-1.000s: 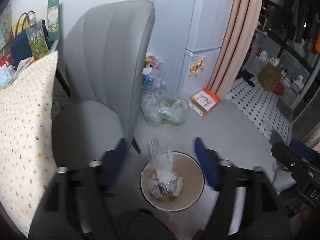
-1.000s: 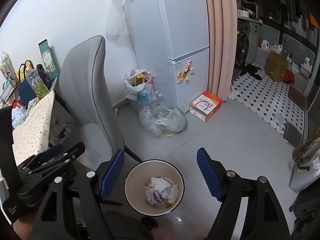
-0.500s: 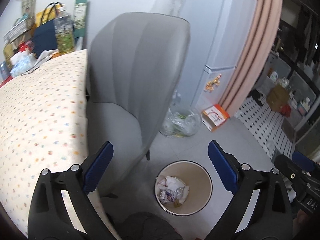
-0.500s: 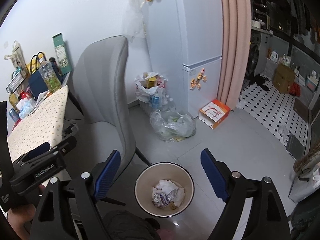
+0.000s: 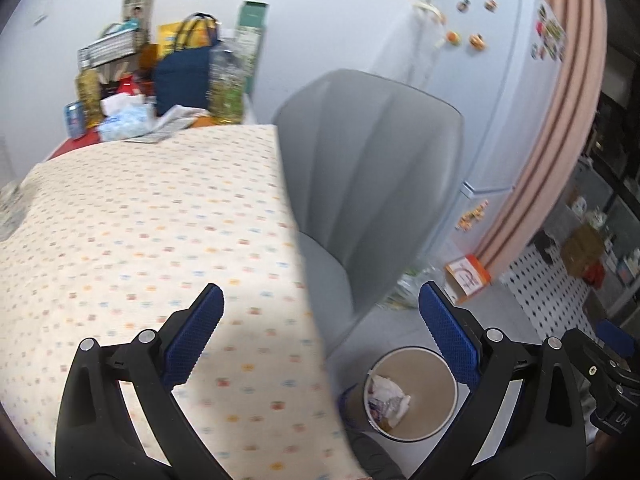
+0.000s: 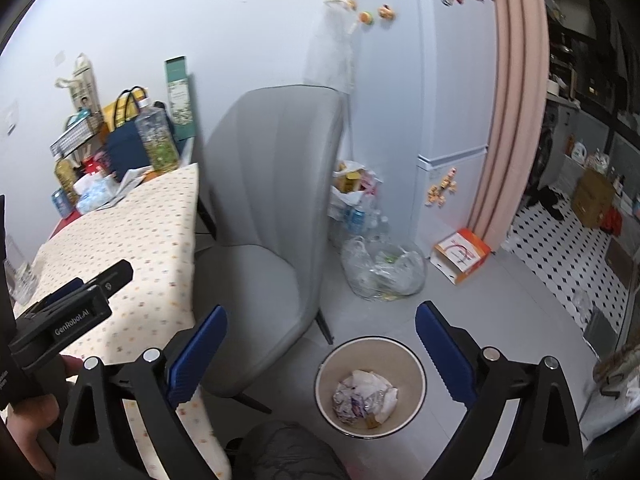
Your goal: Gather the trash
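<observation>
Both empty: left gripper [image 5: 320, 320] stands wide, right gripper [image 6: 320, 330] opening. The crumpled trash [image 6: 366, 400] sits in the bin [image 6: 416, 364]. Risk: 2 grippers crowding over the tablecloth [image 5: 140, 220], clipping the chair [image 6: 276, 208].

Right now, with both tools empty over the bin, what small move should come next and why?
Probably swing the left tool toward the clutter at the table's far end. Crumpled trash already lies in the bin, the right tool is opening with nothing between its pads, and the near tablecloth looks bare.
</observation>
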